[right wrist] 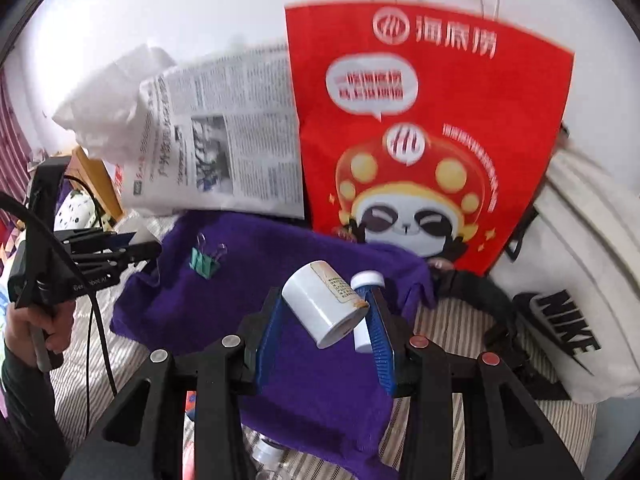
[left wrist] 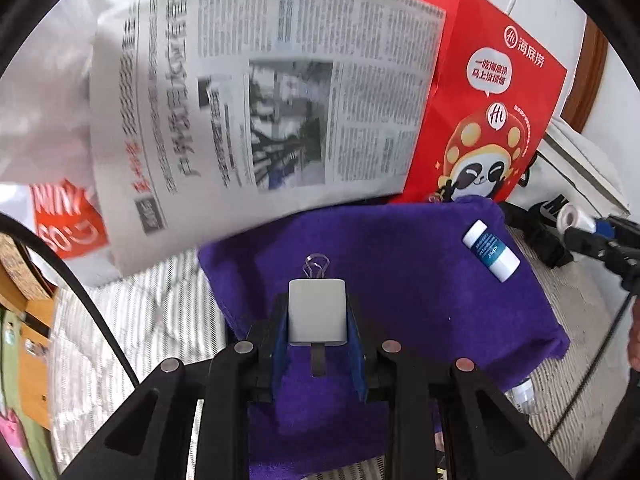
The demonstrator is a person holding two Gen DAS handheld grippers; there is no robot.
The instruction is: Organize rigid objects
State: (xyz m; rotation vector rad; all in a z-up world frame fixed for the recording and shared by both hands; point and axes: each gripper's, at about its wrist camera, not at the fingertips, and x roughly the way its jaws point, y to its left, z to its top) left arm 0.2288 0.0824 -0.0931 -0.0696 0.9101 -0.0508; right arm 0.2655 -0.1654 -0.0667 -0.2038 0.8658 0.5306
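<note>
Both hands are mid-carry above the purple towel on the bed: the left gripper is clamped on a grey charger plug, the right gripper on a white jar — a judgement, but next each needs a drop spot, perhaps the red bag, then a clean release
</note>
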